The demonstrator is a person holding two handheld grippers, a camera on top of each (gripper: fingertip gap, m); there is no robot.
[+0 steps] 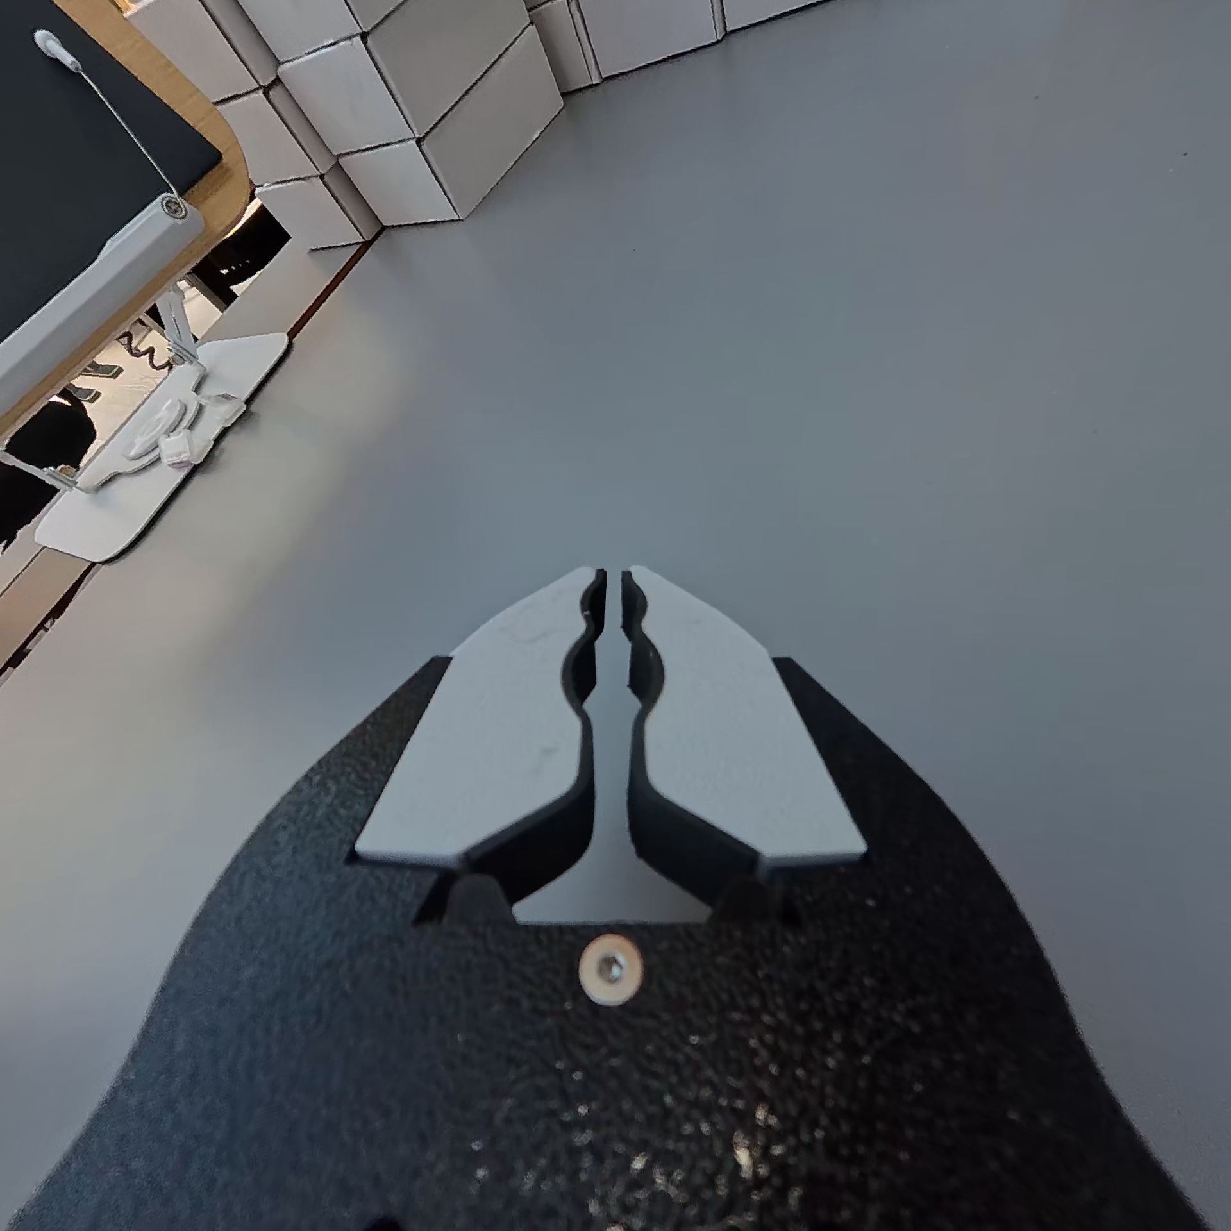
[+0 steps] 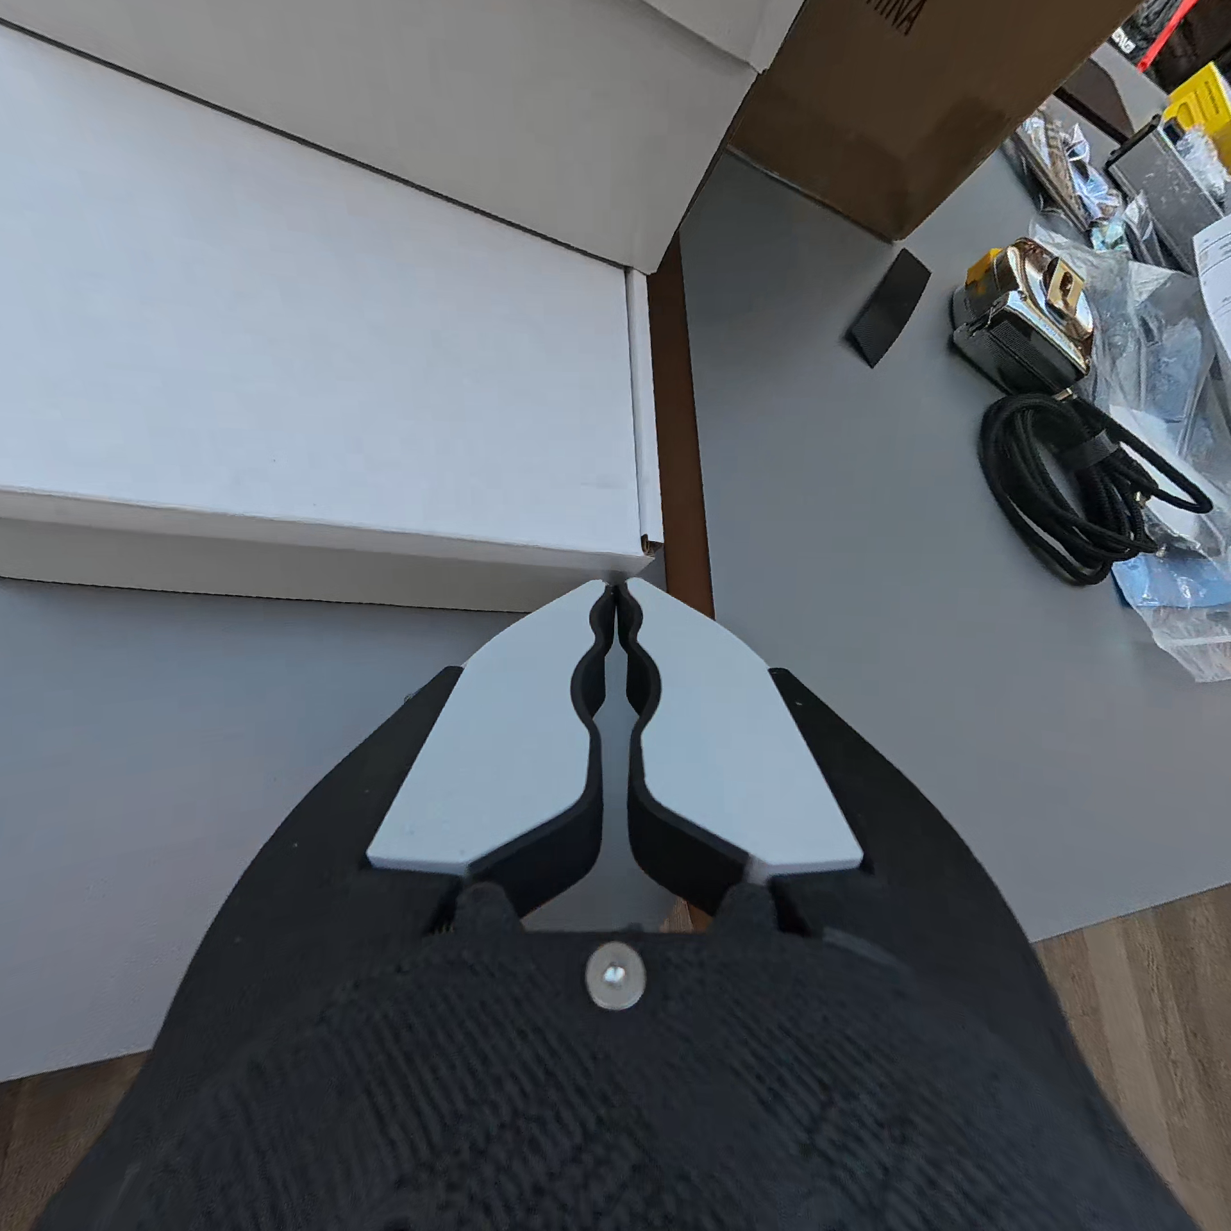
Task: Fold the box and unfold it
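The black textured body of the left hand-held gripper (image 1: 614, 571) fills the bottom of its view, its two grey fingers (image 1: 506, 726) drawn almost together with only a thin slit at the tips and nothing between them, over a bare stretch of the grey surface (image 1: 866, 400). Far ahead stands a stack of closed white cardboard boxes (image 1: 426, 113), and at the far left a dark screen on a white stand (image 1: 166, 426) with small white items on its base. The right hand-held gripper (image 2: 614, 589) has its jaws nearly closed as well, tips all but meeting, holding nothing; its tips sit just before the lower right corner of the white box (image 2: 320, 373). That box, the task's thing, lies flat-topped and closed on the surface (image 2: 832, 599) directly ahead, so its contents cannot be seen; another white box (image 2: 466, 86) lies behind it. To the upper right is a brown cardboard carton (image 2: 899, 113), also closed. Further right on the surface lie a small black card-like piece (image 2: 889, 308), a shiny metallic object (image 2: 1026, 326), a coiled black cable (image 2: 1079, 486) and clear plastic bags (image 2: 1172, 373) whose contents are unclear.
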